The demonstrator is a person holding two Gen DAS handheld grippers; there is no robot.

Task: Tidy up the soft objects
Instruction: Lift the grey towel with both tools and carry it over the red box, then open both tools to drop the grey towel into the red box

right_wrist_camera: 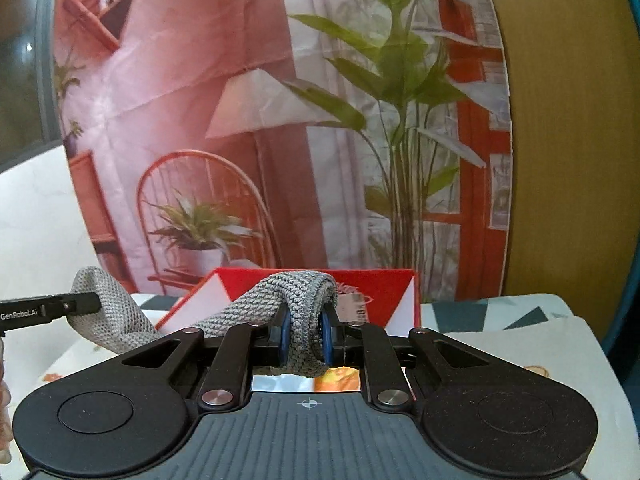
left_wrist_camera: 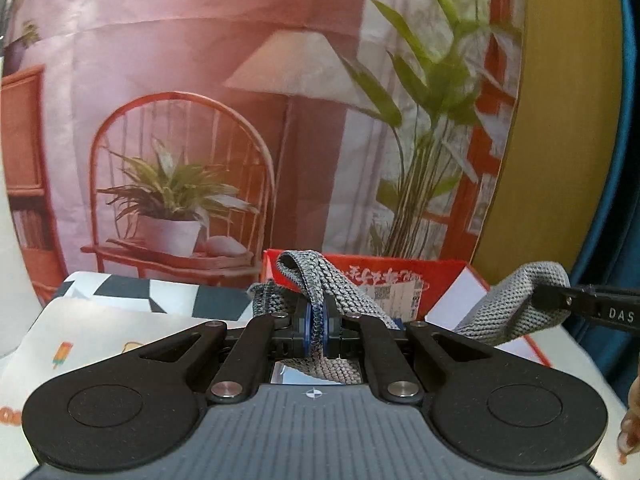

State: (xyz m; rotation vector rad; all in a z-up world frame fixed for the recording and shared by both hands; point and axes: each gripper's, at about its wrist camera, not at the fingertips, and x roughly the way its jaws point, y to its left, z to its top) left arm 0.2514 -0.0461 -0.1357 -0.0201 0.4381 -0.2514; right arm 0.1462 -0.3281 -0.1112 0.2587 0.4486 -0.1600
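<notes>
A grey knitted cloth [left_wrist_camera: 340, 292] hangs stretched between both grippers above the table. My left gripper [left_wrist_camera: 318, 332] is shut on one end of it, the fabric pinched between the blue pads. My right gripper [right_wrist_camera: 306, 336] is shut on the other end of the cloth [right_wrist_camera: 260, 300], which bunches over its pads. Each wrist view also shows the other tool from the side: the right gripper [left_wrist_camera: 538, 300] at the right edge, the left gripper [right_wrist_camera: 94, 303] at the left edge. Just behind the cloth stands an open red box [left_wrist_camera: 444, 276] with white inner walls [right_wrist_camera: 376, 280].
The table carries a patterned cover [left_wrist_camera: 120, 332] with dark triangles and small prints. A printed backdrop [left_wrist_camera: 200, 120] of a chair, lamp and plants rises close behind the box. A yellow panel [left_wrist_camera: 560, 120] stands at the right. A person's hand [left_wrist_camera: 630, 420] shows at the edge.
</notes>
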